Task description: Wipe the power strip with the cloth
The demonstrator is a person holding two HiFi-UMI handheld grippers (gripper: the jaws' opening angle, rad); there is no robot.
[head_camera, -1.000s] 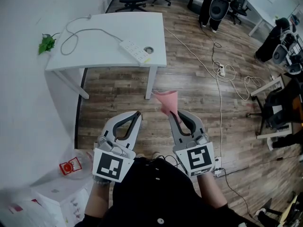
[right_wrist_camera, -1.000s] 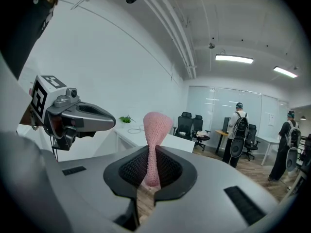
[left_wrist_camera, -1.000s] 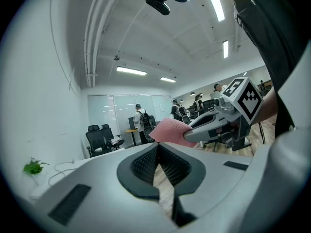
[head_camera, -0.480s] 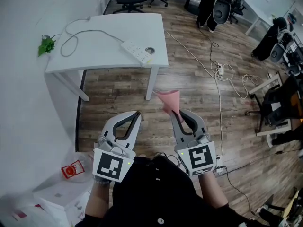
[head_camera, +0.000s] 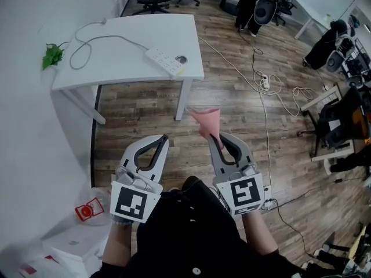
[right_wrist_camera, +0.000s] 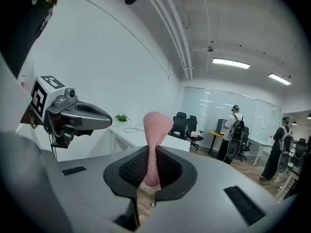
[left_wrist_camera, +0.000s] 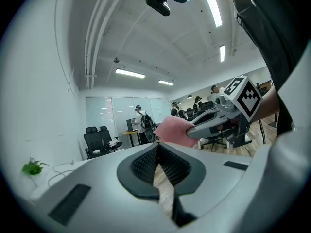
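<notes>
While standing well short of the desk [head_camera: 116, 68], holds both tongs side by side over the plank floor. Clamps the right tongs [head_camera: 213, 139] [right_wrist_camera: 149, 152] on the narrow end of a pink cloth [head_camera: 206, 120] [right_wrist_camera: 154, 125] [left_wrist_camera: 172, 130]. Holds the left tongs [head_camera: 164, 138] [left_wrist_camera: 156, 147] pressed together at the tips, with nothing between them. Shows the cloth jutting forward past the right tongs' tips, long axis in line with them, fanning wider toward the desk. Places the power strip [head_camera: 164, 61] well apart from both tongs, about straight ahead of the left tongs, flat on the desk near its right front corner. Sets its long axis aslant: near end toward the right, far end toward the left, with the white cord [head_camera: 119, 37] looping away leftward.
</notes>
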